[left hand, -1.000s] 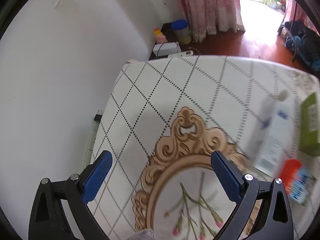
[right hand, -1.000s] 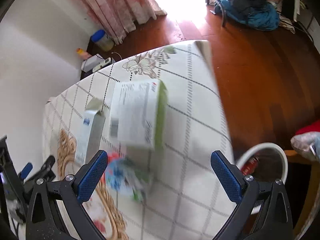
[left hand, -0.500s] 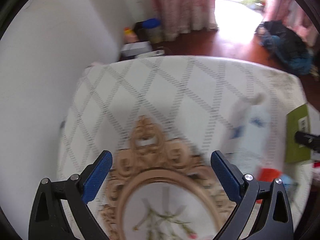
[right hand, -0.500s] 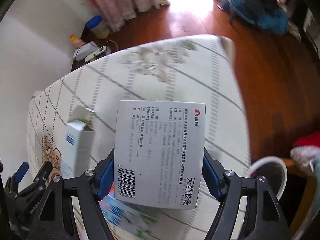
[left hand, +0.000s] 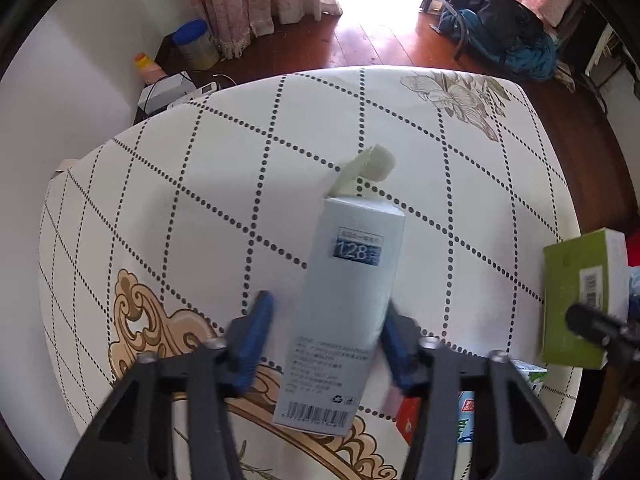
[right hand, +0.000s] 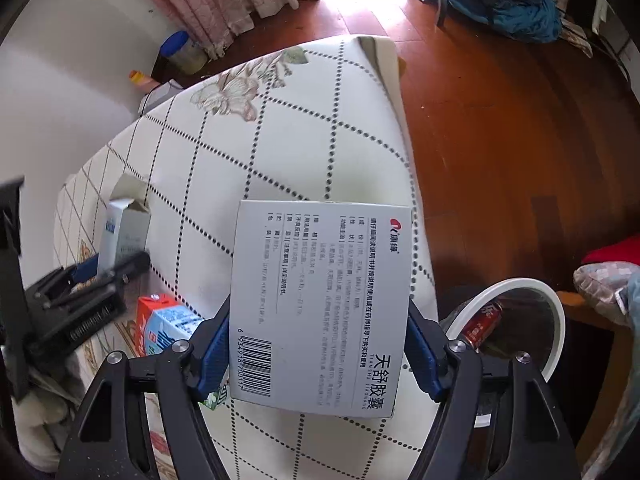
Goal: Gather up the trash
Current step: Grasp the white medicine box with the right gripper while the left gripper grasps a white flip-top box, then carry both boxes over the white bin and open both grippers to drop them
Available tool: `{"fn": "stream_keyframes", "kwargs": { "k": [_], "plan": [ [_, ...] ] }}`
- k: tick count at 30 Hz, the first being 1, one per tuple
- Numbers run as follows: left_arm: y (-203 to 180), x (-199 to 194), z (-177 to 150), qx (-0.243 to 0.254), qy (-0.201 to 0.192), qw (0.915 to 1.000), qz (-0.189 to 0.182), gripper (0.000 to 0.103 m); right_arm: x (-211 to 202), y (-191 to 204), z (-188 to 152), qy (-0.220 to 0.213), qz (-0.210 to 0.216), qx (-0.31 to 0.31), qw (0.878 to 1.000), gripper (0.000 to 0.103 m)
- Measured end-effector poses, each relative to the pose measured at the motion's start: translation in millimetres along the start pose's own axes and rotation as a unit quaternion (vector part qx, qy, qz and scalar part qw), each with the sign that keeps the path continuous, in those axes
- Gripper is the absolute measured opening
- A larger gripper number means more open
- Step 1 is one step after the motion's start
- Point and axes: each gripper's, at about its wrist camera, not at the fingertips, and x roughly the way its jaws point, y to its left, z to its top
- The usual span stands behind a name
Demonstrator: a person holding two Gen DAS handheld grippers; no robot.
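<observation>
My left gripper (left hand: 326,330) is shut on a tall pale-blue carton (left hand: 352,304) with an open top flap, held over the table. The carton also shows in the right wrist view (right hand: 120,236) with the left gripper (right hand: 116,272) around it. My right gripper (right hand: 320,344) is shut on a flat white medicine box (right hand: 320,304) with a green side, seen in the left wrist view (left hand: 580,296) at the right edge. A red and blue milk carton (right hand: 168,324) lies on the table below the box.
A white trash bin (right hand: 556,320) with a red can (right hand: 482,322) inside stands on the wood floor right of the table. The tablecloth (left hand: 240,168) has a dotted diamond pattern. Bottles and a white device (left hand: 168,92) sit by the far wall. Bags (left hand: 504,36) lie at far right.
My left gripper has moved right and closed on the pale-blue carton. My right gripper, which closed on the medicine box half a second ago, keeps holding it and has lifted it slightly.
</observation>
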Motion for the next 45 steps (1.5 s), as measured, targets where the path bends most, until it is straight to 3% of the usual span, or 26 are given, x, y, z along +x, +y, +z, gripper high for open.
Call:
{"fn": "stream_keyframes", "kwargs": {
  "k": [7, 18, 24, 31, 37, 41, 45],
  "plan": [
    [12, -10, -17, -0.022, -0.015, 0.9994, 0.021, 0.032, 3, 15, -7, -0.009, -0.013, -0.019, 1.000, 0.075],
    [4, -93, -54, -0.047, -0.104, 0.9934, 0.011, 0.032, -54, 18, -36, -0.072, -0.008, -0.034, 0.997, 0.075],
    [-34, -147, -71, -0.027, -0.144, 0.9892, -0.012, 0.032, -113, -14, -63, -0.120, 0.003, -0.019, 0.993, 0.075],
    [-120, -194, -93, 0.025, -0.171, 0.9831, -0.060, 0.032, -182, -93, -107, -0.169, 0.009, 0.027, 0.985, 0.075],
    [-202, -196, -105, 0.059, -0.152, 0.9788, -0.124, 0.032, -207, -184, -150, -0.180, -0.008, 0.075, 0.981, 0.075],
    [-256, -162, -107, 0.073, -0.097, 0.9769, -0.176, 0.032, -200, -241, -175, -0.167, -0.025, 0.107, 0.980, 0.075],
    [-301, -113, -105, 0.091, -0.030, 0.9754, -0.198, 0.032, -172, -293, -194, -0.135, -0.038, 0.136, 0.981, 0.075]
  ]
}}
